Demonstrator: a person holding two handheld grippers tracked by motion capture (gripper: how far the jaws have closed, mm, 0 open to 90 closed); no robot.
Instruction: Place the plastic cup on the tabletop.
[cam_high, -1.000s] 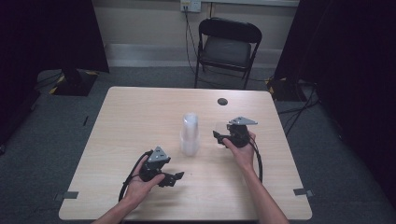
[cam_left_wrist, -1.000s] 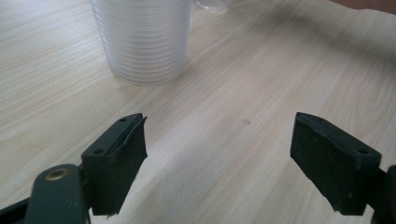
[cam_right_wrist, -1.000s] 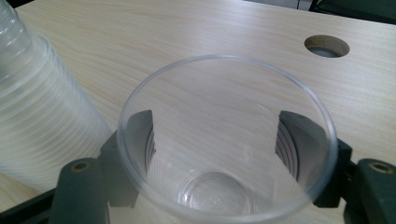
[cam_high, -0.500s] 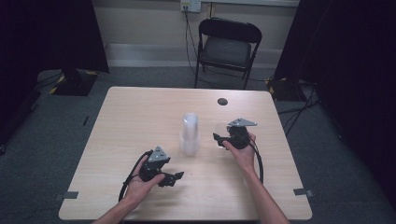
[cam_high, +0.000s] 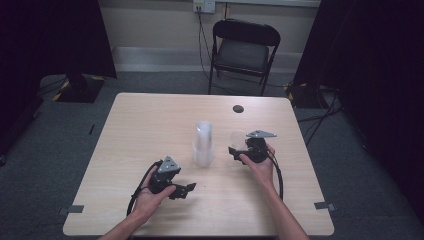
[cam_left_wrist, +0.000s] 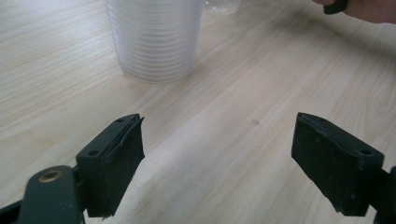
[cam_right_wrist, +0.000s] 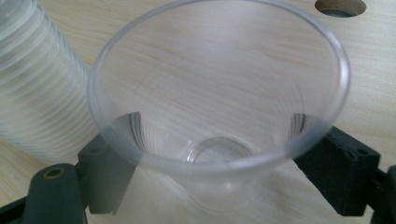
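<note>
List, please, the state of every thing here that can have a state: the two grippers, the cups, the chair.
Left gripper: open, jaws wide apart, nothing between them.
Right gripper: shut on single clear cup, one jaw on each side.
Single clear cup: held, empty, mouth toward the camera.
Stack of cups: upright on the table, nested, untouched.
Folding chair: unfolded, unoccupied.

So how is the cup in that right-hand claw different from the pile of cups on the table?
The single cup is one clear cup tipped with its open mouth toward the camera, clamped between the jaws of the right gripper. The stack of cups is many cups nested into a tall column, standing on the table, and nothing grips it. The stack looks cloudy white; the single cup is see-through. Both appear to be the same clear plastic.
</note>
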